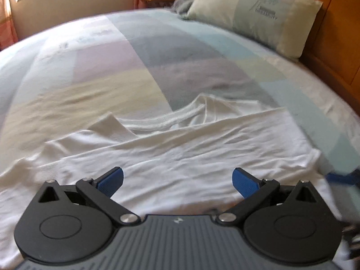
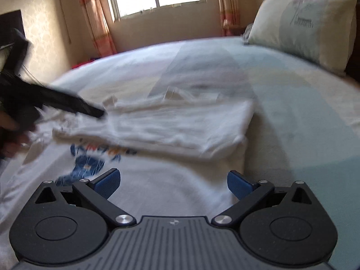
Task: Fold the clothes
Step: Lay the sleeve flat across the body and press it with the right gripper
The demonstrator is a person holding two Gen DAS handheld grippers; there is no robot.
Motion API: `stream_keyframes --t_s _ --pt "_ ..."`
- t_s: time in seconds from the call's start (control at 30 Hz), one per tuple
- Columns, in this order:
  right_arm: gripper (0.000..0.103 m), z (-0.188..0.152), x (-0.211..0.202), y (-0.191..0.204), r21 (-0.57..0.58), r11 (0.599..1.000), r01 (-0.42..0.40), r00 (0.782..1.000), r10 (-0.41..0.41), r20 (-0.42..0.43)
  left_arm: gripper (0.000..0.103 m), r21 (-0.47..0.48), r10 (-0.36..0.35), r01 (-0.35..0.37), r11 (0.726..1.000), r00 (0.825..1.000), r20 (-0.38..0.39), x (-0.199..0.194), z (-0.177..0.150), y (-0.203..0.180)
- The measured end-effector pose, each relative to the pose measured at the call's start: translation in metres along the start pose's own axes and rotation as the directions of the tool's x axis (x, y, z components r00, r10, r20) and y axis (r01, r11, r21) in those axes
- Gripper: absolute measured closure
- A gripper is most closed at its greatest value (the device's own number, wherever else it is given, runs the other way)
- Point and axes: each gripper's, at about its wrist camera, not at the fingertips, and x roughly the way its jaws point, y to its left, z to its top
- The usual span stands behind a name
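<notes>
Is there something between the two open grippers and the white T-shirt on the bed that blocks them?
Nothing visible does. The left gripper and the right gripper hang open directly over the white T-shirt, with only bare cloth ahead of them.

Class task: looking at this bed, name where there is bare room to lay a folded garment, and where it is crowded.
Free: the bedspread between the white T-shirt and the pillow, and the strip right of the shirt. Crowded: the near side, under the shirt and both open grippers, left and right.
</notes>
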Motion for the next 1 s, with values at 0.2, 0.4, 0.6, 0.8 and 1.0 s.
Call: stream_keyframes --t_s 0.2,0.4,0.6,0.8,1.0 --pt "0.0 0.031 0.038 -0.009 -0.08 0.996 -0.041 0.999 0.043 0.017 0.001 0.011 0.019 -0.019 1.0 1.0 -0.02 0.02 -0.013 0.0" --pt "0.0 -0.002 0.039 -0.028 -0.014 1.0 0.019 0.995 -0.02 -0.098 0.001 0.007 -0.01 0.01 1.0 1.0 -0.005 0.019 -0.015 0.005" --pt "0.0 0.012 0.022 -0.038 0.014 1.0 -0.005 0.998 0.006 -0.064 0.001 0.02 -0.003 0.003 1.0 1.0 0.005 0.019 -0.015 0.003" --pt "0.031 0.031 0.047 -0.083 0.216 0.971 -0.099 0.991 0.117 -0.07 0.001 0.014 -0.01 0.01 1.0 1.0 0.01 0.019 -0.016 0.005" --pt "0.079 0.003 0.035 -0.111 0.341 0.923 -0.178 0.98 0.198 -0.026 0.001 0.017 -0.014 0.014 1.0 1.0 0.024 0.018 -0.019 0.005"
